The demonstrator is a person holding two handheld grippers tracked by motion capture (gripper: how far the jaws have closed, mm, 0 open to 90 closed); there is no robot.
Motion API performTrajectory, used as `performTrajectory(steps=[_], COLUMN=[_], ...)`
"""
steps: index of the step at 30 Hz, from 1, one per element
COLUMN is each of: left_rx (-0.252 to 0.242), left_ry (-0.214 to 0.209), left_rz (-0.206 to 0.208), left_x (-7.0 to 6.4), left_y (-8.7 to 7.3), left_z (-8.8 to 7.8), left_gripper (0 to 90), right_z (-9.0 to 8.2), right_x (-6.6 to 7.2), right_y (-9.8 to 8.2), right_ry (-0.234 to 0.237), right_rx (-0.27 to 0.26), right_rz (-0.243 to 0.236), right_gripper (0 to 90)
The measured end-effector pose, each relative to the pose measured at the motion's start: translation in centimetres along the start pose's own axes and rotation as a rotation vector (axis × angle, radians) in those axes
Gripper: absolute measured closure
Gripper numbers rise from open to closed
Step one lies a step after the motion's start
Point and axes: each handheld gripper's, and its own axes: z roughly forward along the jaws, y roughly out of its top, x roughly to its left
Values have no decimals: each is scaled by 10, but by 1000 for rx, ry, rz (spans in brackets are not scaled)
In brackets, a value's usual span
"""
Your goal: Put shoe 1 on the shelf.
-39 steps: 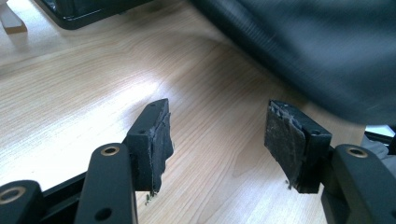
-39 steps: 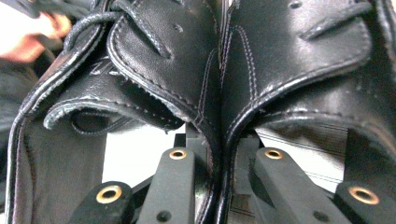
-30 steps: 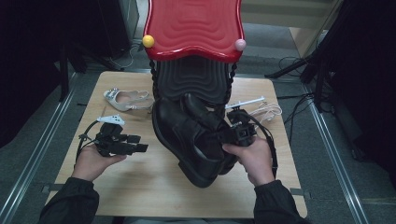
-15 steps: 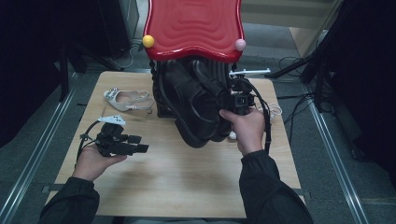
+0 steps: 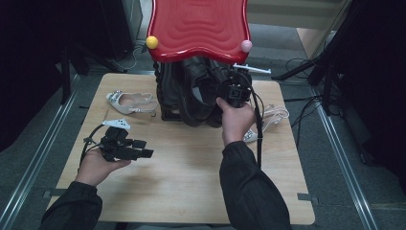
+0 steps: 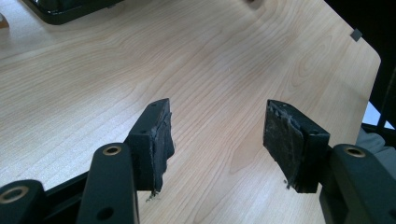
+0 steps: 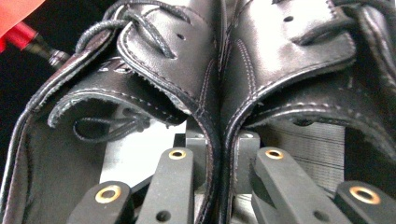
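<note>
A pair of black leather lace-up shoes (image 5: pixel 196 96) hangs under the red wavy top (image 5: pixel 198 26) of a rack at the table's far side. My right gripper (image 5: pixel 234 91) is shut on them. In the right gripper view its jaws pinch the two inner collars together at the right gripper (image 7: pixel 219 140), with one shoe (image 7: pixel 173 60) on each side, the other (image 7: pixel 289 51) to the right. My left gripper (image 5: pixel 143 148) rests low over the near left of the table. It is open, its pads (image 6: pixel 159 140) wide apart, having just closed slightly with nothing between them.
A silver sandal (image 5: pixel 129 101) lies at the far left of the wooden table (image 5: pixel 191 182). A second sandal (image 5: pixel 273 117) lies at the right, beside my right wrist. A white rod (image 5: pixel 251 69) sticks out of the rack. Dark floor and cables surround the table.
My right hand has carried the black shoes away from the person, from mid-table to under the red top. The left hand has stayed where it was.
</note>
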Motion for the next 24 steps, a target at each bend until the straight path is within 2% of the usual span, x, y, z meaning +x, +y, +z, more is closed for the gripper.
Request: performTrajectory(steps=[2, 4, 7, 10, 13, 15, 19, 21, 24], left_rx=[-9, -11, -2, -1, -1, -3, -48, -48, -33], left_ry=[-3, -4, -11, -14, -16, -10, 3, -1, -4], left_rz=[-3, -1, 2, 10, 8, 9, 14, 15, 19], left_x=[0, -1, -2, -3, -3, -3, -5, -4, -4], left_y=[0, 0, 0, 1, 1, 1, 2, 3, 2], left_z=[-1, -2, 0, 1, 1, 0, -5, -5, -4], left_gripper=[430, 433, 436, 436, 437, 439, 465, 467, 467], right_z=[4, 8, 15, 23, 31, 35, 41, 44, 47], right_x=[1, 0, 2, 1, 2, 3, 3, 6, 8], right_y=[-5, -6, -6, -7, -8, -10, -10, -10, -8], right_ry=[-10, -23, -70, -95, -101, -100, -92, -111, -120], right_rx=[-34, -47, -46, -50, -53, -52, -49, -54, -69], right_rz=[1, 6, 2, 9, 24, 52, 108, 103, 122], right_gripper=[829, 830, 830, 830, 828, 826, 821, 820, 820])
